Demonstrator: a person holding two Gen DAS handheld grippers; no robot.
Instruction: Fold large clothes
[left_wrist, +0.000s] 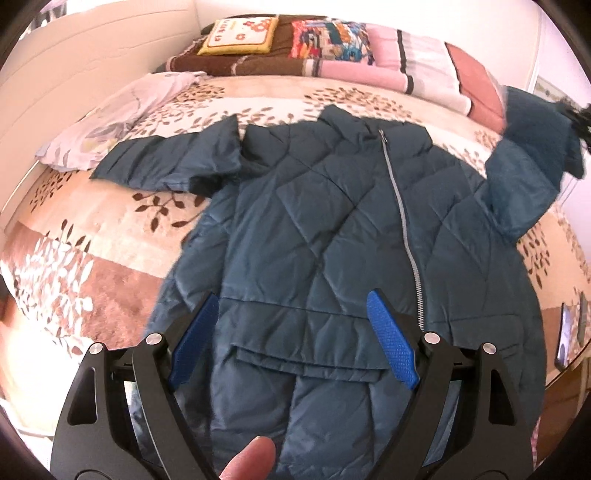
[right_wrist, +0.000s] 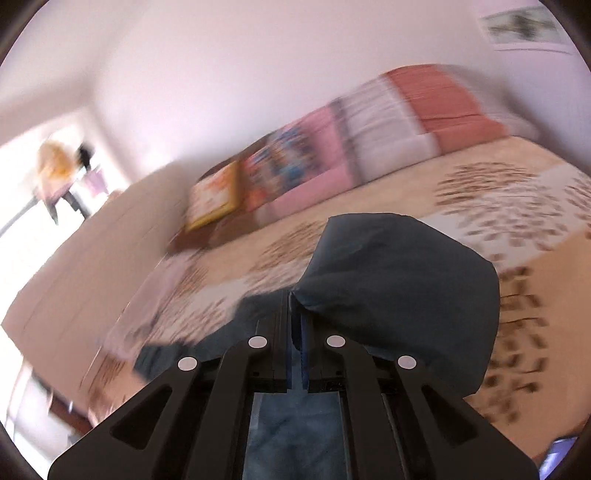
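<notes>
Blue-padded fingers (left_wrist: 393, 341) of the left claw (left_wrist: 293, 339) stand spread wide apart, released and gripping nothing, with a fingertip of the person's hand (left_wrist: 251, 459) showing at the bottom edge between the black arms. Beneath and just beyond that claw lies the teal quilted jacket (left_wrist: 325, 229), spread front-up on the bed (left_wrist: 92, 236), its silver zipper (left_wrist: 404, 225) closed and running up toward the collar. One sleeve (left_wrist: 173, 162) lies flat, stretched out to the left across the leaf-patterned bedspread. The other sleeve (left_wrist: 532, 166) is lifted off the bed at the right.

In the right wrist view, the right claw (right_wrist: 294, 332) is clenched, its fingers pressed together on a bunch of the same jacket's fabric (right_wrist: 402, 295), which balloons up and to the right of the fingertips above the bedspread. That view is blurred.

Farther off, a pale lilac garment (left_wrist: 110, 122) lies crumpled near the bed's left edge, apart from the jacket. Along the far side, against the wall, sit a yellow-bordered cushion (left_wrist: 240, 35), a multicoloured cushion (left_wrist: 328, 38) and a pink and white folded blanket (left_wrist: 406, 66).
</notes>
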